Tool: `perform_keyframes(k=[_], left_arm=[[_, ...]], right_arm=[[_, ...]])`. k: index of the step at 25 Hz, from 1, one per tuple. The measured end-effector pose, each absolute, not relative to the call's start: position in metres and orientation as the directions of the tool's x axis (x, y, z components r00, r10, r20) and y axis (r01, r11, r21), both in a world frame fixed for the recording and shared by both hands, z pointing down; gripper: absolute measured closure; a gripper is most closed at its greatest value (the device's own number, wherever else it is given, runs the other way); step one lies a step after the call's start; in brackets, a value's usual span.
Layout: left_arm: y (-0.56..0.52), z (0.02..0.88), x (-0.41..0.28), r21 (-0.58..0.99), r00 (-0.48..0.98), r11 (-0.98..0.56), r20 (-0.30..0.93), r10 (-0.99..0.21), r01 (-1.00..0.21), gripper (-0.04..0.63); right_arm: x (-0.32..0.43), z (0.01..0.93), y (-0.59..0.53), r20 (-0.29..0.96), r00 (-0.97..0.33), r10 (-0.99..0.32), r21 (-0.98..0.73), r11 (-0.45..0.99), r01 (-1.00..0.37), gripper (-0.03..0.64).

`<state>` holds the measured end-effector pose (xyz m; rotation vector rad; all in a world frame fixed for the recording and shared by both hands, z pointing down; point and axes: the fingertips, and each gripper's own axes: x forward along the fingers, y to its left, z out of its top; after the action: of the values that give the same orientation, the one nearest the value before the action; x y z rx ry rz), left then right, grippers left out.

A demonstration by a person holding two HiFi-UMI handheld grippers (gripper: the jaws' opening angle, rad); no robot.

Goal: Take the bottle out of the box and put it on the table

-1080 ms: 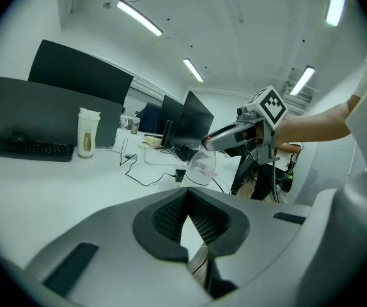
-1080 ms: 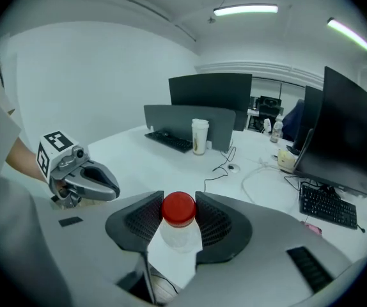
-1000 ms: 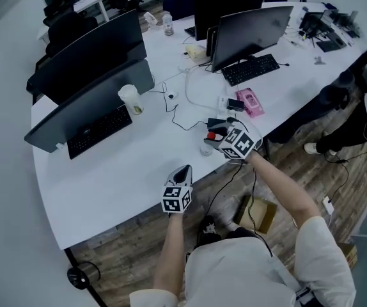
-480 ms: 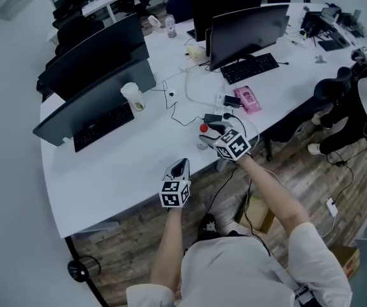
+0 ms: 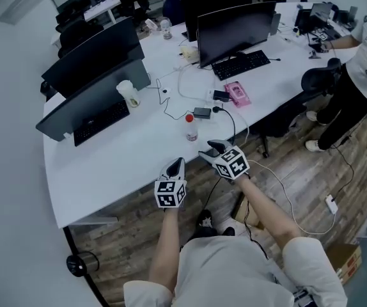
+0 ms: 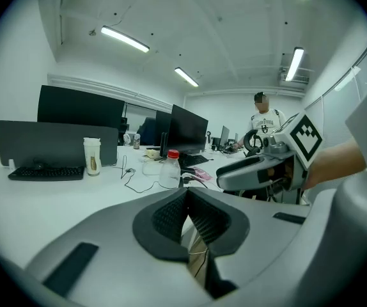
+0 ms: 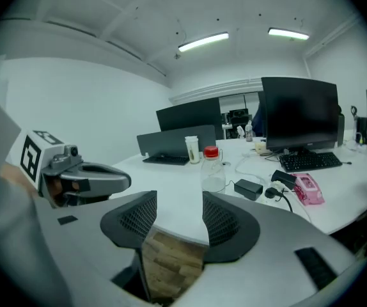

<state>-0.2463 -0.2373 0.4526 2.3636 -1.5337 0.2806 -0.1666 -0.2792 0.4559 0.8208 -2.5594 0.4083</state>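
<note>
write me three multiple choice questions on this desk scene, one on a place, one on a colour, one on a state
1. Where is the bottle? A in a box B on the white table C on the floor
2. What colour is its cap? A blue B green C red
3. How do the jaws of the right claw stand? A apart and empty B shut on the bottle C pressed together
Answers: 1 B, it stands upright on the tabletop; 2 C, the cap shows red; 3 A, a gap with nothing between them.

The right hand-held gripper point(image 5: 211, 148) has let go of the bottle point(image 5: 190, 128) and drawn back, jaws apart.
</note>
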Motion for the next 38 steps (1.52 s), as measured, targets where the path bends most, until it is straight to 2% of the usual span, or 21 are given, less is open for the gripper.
perform_keyframes(k=[5, 15, 26, 38], left_arm=[[-0.195, 0.453, -0.215, 0.135, 0.415, -0.393, 0.329, -0.848, -0.910, 0.581], [-0.124, 0.464, -0.172, 0.104, 0.390, -0.379, 0.347, -0.853, -0.920, 0.581], [-0.076, 0.448, -0.171, 0.147, 0.305, -0.274, 0.276, -0.911, -0.950, 0.581], [-0.053, 0.445, -0.172, 0.074, 0.316, -0.308, 0.276, -0.908, -0.949, 0.581]], right_arm=[[-0.144, 0.459, -0.222, 0.482, -0.733, -0.480, -0.046, 0.822, -0.568, 0.364], [-0.109, 0.465, -0.143, 0.421, -0.747, -0.514, -0.136, 0.778, -0.613, 0.364], [-0.068, 0.458, -0.098, 0.319, -0.668, -0.672, -0.189, 0.646, -0.740, 0.365], [-0.059, 0.460, -0.068, 0.278, -0.687, -0.671, -0.192, 0.662, -0.724, 0.463]])
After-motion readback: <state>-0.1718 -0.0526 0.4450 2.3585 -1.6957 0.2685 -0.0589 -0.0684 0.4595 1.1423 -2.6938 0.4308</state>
